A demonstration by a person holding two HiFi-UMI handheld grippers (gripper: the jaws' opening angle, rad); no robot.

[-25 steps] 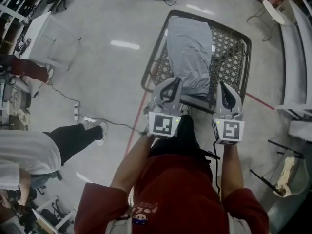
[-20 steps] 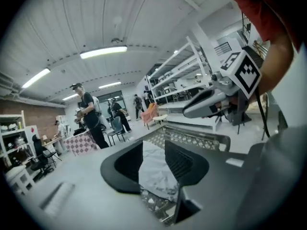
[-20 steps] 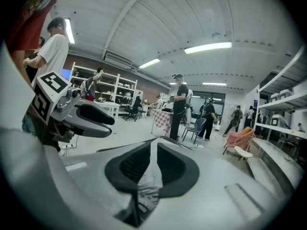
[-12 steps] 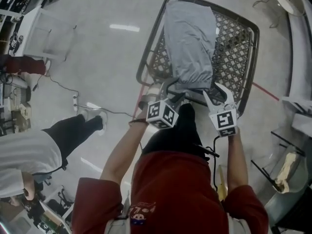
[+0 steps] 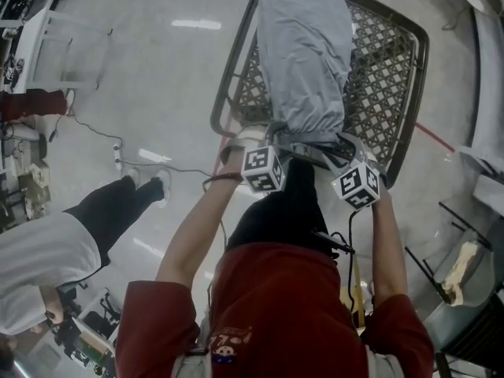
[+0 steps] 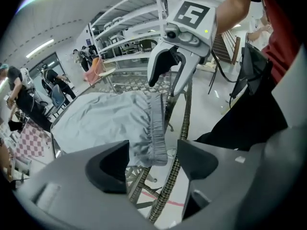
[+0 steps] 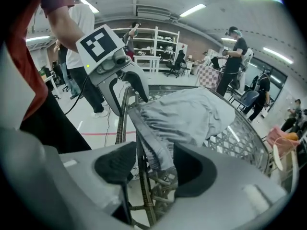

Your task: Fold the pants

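Grey pants [image 5: 303, 53] lie flat along a dark lattice table [image 5: 386, 77], elastic waistband at the near edge. My left gripper [image 5: 269, 138] and right gripper [image 5: 346, 146] point down at that edge, one at each waistband corner. In the left gripper view the pants [image 6: 105, 123] end in a waistband corner that lies between the open jaws of the left gripper [image 6: 151, 162], pads off the cloth, beside the table rim [image 6: 184, 109]. In the right gripper view the right gripper [image 7: 153, 166] straddles the other corner of the pants [image 7: 192, 114] and the rim. Both jaws have just been opening.
A person in a white top and black trousers [image 5: 47, 250] stands on the floor at the left. A cable [image 5: 157, 172] runs across the floor, and a red line [image 5: 433, 136] passes under the table. A chair [image 5: 465, 266] stands at the right. More people and shelving [image 7: 158, 47] show far off.
Both grippers have come down from above the waistband to the table's near edge and tipped downward. Their jaws have gone from shut to open. The pants lie as before.
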